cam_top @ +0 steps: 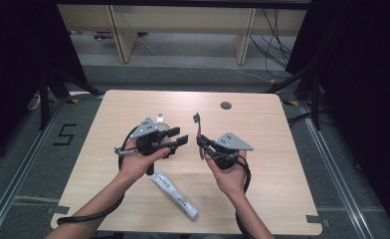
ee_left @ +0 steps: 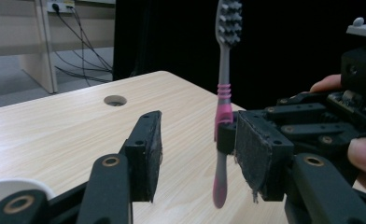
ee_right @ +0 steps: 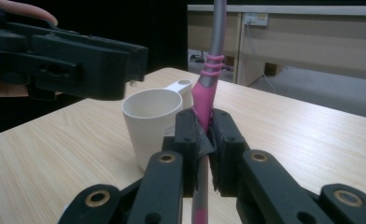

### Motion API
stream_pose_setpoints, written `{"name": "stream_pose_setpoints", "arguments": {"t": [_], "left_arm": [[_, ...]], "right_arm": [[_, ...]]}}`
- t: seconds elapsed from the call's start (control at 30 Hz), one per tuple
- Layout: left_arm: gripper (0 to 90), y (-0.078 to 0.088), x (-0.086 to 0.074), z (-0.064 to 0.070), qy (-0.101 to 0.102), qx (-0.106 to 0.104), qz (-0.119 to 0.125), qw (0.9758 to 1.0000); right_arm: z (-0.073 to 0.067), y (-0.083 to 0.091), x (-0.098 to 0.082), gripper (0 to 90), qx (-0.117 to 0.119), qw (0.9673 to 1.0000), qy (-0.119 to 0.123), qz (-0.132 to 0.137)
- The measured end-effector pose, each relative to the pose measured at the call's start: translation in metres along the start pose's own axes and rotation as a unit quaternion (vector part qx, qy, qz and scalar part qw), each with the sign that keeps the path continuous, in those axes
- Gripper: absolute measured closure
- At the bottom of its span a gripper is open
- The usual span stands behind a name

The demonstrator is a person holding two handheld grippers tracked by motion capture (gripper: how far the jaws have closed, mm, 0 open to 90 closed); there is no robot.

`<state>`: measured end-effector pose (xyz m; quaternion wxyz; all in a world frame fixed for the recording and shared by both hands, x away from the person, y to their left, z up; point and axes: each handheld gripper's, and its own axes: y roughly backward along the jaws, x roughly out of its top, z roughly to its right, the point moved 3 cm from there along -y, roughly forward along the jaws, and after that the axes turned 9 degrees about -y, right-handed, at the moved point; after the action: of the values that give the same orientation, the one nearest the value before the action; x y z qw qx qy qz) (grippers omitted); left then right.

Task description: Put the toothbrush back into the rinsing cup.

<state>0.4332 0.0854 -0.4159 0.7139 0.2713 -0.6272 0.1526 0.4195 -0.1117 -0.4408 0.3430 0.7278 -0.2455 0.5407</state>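
**Pink toothbrush clamped upright over the pale wooden table**

Pink and grey plastic, the toothbrush (cam_top: 199, 130) stands near the middle of the high view, bristle head toward the top of the frame, its handle pinched in the right gripper (cam_top: 203, 143). In the right gripper view the two black jaws are pressed tight on the pink part of the handle (ee_right: 203, 100), the grey neck rising out of the top edge. In the left gripper view the same brush (ee_left: 224, 100) stands upright right of centre, bristles at the top, held off the light wooden table (cam_top: 262, 149).

The left gripper (cam_top: 179, 137) sits left of centre in the high view, pointing toward the brush. Its jaws stand partly apart with nothing between them; the toothbrush is just beyond their tips.

A cream plastic measuring cup with a short handle (ee_right: 154, 123) stands on the table at centre left of the right gripper view; from above it peeks out behind the left gripper (cam_top: 160, 119). A white toothpaste tube (cam_top: 175, 194) lies flat toward the lower middle of the high view, between the person's forearms.
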Motion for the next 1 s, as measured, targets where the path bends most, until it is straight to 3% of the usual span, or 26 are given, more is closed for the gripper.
{"name": "stream_pose_setpoints", "arguments": {"t": [0.03,0.1,0.3,0.43,0.47,0.53,0.7,1.0], "left_arm": [[52.5,-0.002,0.003,0.001,0.002,-0.005,0.005,1.0],[53.4,-0.004,0.005,0.002,0.006,-0.01,0.009,0.9999],[57.1,-0.01,0.009,0.005,0.008,-0.023,0.01,0.9997],[58.3,-0.014,0.01,0.005,0.006,-0.023,0.008,0.9997],[58.6,-0.015,0.01,0.005,0.006,-0.023,0.007,0.9997],[59.7,-0.017,0.01,0.005,0.007,-0.024,0.007,0.9997],[67.9,-0.022,0.011,0.005,0.014,-0.03,0.011,0.9994],[75.4,-0.024,0.012,0.006,0.015,-0.034,0.016,0.9992]], "right_arm": [[-0.003,-0.001,0.0,82.9,0.006,0.9999,-0.013,0.001],[-0.002,-0.001,0.001,82.8,0.001,1.0,0.0,0.002],[-0.007,-0.004,-0.002,82.8,0.011,0.9999,-0.009,0.001],[-0.007,-0.003,-0.002,82.8,0.005,1.0,0.002,-0.001],[-0.009,-0.004,-0.002,82.8,0.009,0.9999,-0.01,-0.001],[-0.01,-0.005,-0.002,82.9,0.014,0.9999,-0.006,-0.002],[-0.012,-0.005,-0.001,82.8,0.02,0.9998,0.0,0.005],[-0.013,-0.004,-0.001,82.8,0.011,0.9999,-0.001,0.005]]}}
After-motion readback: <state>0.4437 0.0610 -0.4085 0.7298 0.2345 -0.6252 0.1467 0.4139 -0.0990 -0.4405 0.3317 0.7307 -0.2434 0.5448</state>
